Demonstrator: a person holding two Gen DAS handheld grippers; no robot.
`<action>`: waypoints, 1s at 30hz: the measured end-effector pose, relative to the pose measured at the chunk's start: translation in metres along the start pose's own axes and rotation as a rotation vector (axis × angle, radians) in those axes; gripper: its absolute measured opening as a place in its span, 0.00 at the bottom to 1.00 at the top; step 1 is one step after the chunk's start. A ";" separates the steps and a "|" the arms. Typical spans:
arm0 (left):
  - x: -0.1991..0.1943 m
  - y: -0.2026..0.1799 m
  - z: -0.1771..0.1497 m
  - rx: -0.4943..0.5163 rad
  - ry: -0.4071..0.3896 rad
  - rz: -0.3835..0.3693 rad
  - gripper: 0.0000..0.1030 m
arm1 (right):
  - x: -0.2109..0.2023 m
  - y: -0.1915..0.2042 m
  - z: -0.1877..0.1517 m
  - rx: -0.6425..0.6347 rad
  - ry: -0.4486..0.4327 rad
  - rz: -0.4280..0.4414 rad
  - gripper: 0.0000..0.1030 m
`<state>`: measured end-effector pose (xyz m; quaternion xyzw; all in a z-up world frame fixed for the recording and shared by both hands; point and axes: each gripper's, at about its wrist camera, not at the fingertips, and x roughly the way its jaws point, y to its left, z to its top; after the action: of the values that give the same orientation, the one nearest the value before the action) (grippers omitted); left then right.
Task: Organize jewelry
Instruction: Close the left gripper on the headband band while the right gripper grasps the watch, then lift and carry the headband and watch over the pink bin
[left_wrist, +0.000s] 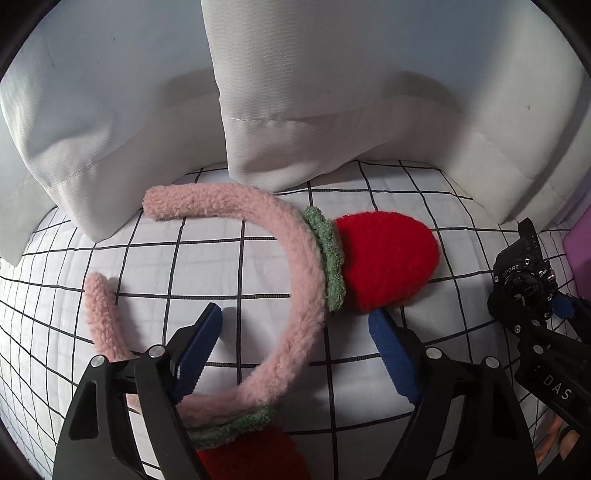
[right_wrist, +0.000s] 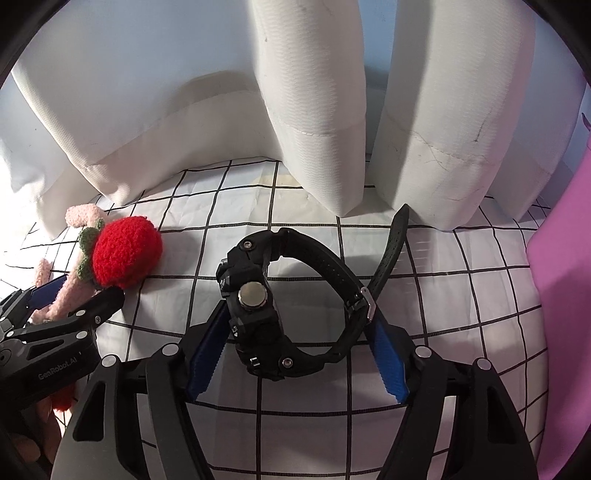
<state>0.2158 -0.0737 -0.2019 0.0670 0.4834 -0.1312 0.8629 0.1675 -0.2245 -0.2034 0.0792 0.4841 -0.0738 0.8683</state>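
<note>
On the far left, the fluffy pink headband (left_wrist: 299, 295) lies flat on the bench (left_wrist: 221, 258), which is covered in a white cloth with a black grid. Its red strawberry (left_wrist: 384, 258) with a green leaf collar points toward the right. A second red strawberry (left_wrist: 251, 458) sits low at the near edge of the left wrist view, partly hidden behind a finger. The left tongs (left_wrist: 295, 350) straddle the headband's arc: the band passes between the two blue pads, which stand apart from it on either side, so nothing is pinched. In the right wrist view the left tool's black body carries the lettering "GeoRobot.AI".

Further right stands the black sports watch (right_wrist: 258, 295), resting on its edge with the strap buckled into a loop and the free tail sticking up. From the left wrist view its face reads "SPORT", and letters "DAS" show on the right tool's body. The right tongs (right_wrist: 295, 354) bracket the watch, the left blue pad against the case and the right pad beside the buckle; whether they press on it I cannot tell.

White curtain folds (right_wrist: 317, 110) hang down onto the back edge of the cloth, closing off the far side. A pink-purple surface (right_wrist: 561, 295) borders the right. Bare grid cloth lies between strawberry and watch.
</note>
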 end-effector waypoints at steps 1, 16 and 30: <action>-0.002 -0.002 -0.001 0.005 -0.007 -0.004 0.56 | 0.000 0.000 -0.001 0.002 -0.003 0.004 0.67; -0.033 0.004 -0.014 -0.008 -0.027 -0.057 0.10 | -0.027 -0.023 -0.030 0.016 -0.032 0.055 0.63; -0.072 0.017 -0.026 -0.022 -0.093 -0.082 0.10 | -0.084 -0.031 -0.038 0.014 -0.107 0.103 0.63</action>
<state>0.1638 -0.0391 -0.1548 0.0316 0.4465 -0.1644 0.8790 0.0861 -0.2430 -0.1538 0.1057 0.4319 -0.0366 0.8949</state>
